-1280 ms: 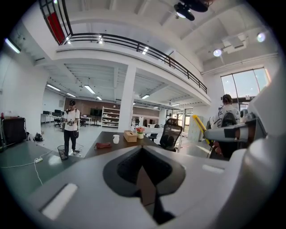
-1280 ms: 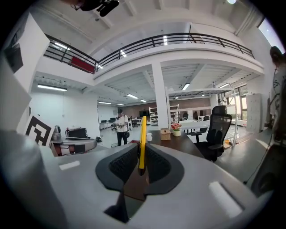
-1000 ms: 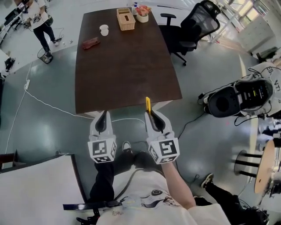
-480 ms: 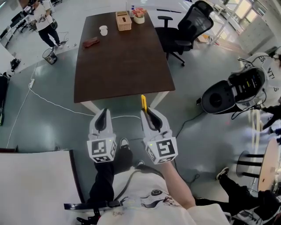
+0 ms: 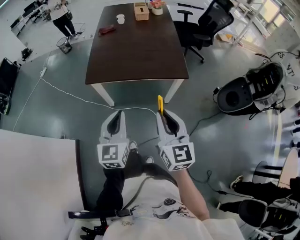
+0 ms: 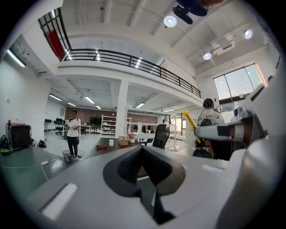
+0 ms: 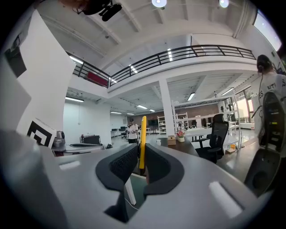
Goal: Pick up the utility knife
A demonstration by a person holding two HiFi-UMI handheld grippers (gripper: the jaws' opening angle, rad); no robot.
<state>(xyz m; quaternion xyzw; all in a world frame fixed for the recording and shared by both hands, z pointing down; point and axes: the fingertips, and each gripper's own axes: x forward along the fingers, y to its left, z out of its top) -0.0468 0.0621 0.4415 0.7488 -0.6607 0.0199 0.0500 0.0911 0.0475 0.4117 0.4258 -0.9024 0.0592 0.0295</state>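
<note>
A yellow utility knife (image 5: pixel 160 104) stands upright between the jaws of my right gripper (image 5: pixel 165 117), which is shut on it; in the right gripper view the knife (image 7: pixel 142 141) rises straight out of the closed jaws. My left gripper (image 5: pixel 116 120) is held level beside it on the left, shut with nothing in it (image 6: pixel 144 150). From the left gripper view the knife (image 6: pixel 190 126) shows at the right, sticking out of the other gripper. Both grippers hang over the grey floor, well short of the dark table (image 5: pixel 138 47).
On the table's far end are a wicker box (image 5: pixel 141 10), a flower pot (image 5: pixel 156 6), a white cup (image 5: pixel 120 18) and a red object (image 5: pixel 107 30). A black office chair (image 5: pixel 208 26) stands right of it. A white cable (image 5: pixel 70 93) runs across the floor. A white surface (image 5: pixel 35 183) lies at left.
The view has drawn back from the table, which now lies farther away and higher in the picture. Both grippers stay side by side, the knife still clamped in the right one.
</note>
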